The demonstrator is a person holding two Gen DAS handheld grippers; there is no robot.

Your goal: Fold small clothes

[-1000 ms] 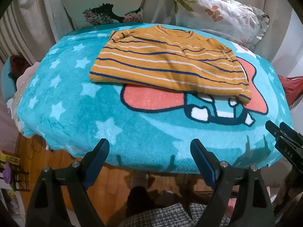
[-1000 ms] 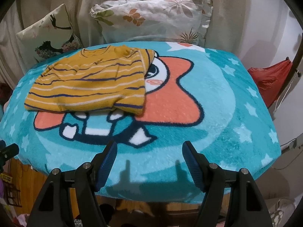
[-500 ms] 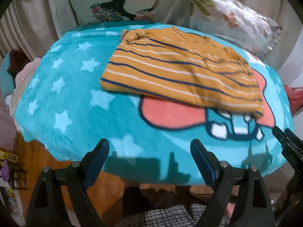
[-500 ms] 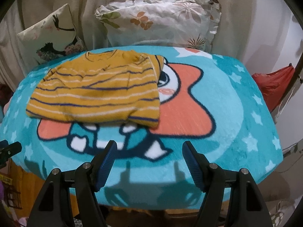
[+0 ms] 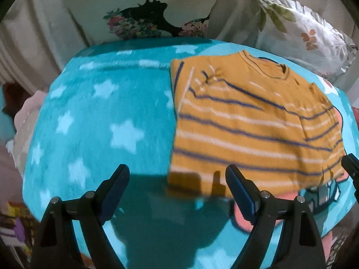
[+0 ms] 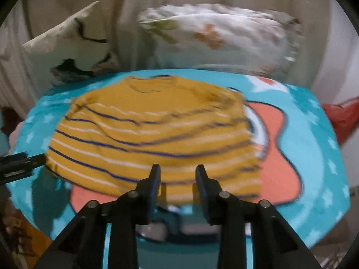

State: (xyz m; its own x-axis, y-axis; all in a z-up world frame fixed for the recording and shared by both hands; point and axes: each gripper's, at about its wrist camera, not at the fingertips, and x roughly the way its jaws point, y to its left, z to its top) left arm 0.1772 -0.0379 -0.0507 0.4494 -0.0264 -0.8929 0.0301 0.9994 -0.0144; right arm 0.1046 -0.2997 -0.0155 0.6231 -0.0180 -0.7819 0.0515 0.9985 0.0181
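With the striped shirt point(image 6: 154, 139) lying flat mid-blanket point(image 5: 94, 121), I keep my left tongs point(image 5: 177, 192) spread at its near hem corner while my right tongs point(image 6: 178, 177), closing on nothing yet, must pinch the hem squarely.

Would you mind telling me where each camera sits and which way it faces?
Left wrist: on the left gripper, angled down at the striped shirt; its wide-open fingers show, right gripper at the frame's right edge.
Right wrist: on the right gripper, angled down at the shirt's near hem; its jaws are closing, nothing between them yet.
Shared: shirt, star blanket, both pillows.
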